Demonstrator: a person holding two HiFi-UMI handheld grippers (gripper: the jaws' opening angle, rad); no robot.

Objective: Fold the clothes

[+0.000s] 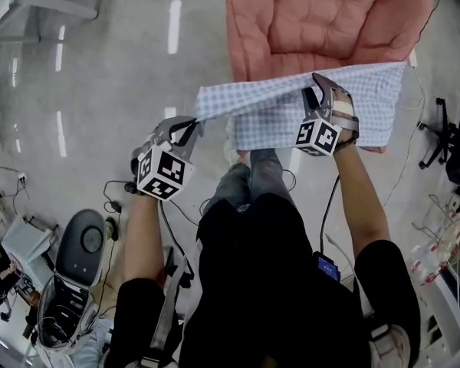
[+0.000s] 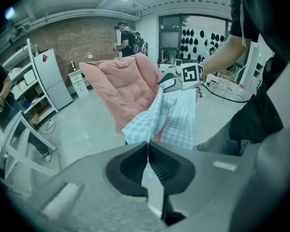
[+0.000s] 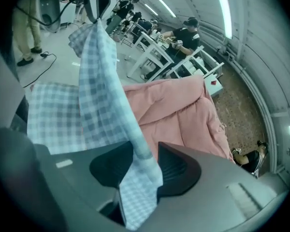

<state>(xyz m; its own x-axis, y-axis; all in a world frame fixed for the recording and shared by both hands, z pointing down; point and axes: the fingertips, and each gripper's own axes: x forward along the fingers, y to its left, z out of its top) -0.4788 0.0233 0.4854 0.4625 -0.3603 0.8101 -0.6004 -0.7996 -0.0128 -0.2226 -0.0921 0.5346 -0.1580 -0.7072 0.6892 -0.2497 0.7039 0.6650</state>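
Cloth (image 1: 372, 106): one, checked; left gripper (image 1: 192, 124) jaws, right gripper (image 1: 317, 84) jaws both clamped on it.

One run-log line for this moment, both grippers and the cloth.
left gripper: shut on checked cloth corner | right gripper: shut on its edge | cloth: spread before pink chair

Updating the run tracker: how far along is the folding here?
Done: checked cloth is lifted over the pink cushion. In hand: left gripper pinches a corner, right gripper grips the top edge; cloth hangs stretched between. Left: no finished fold visible, so folding and laying down remain.
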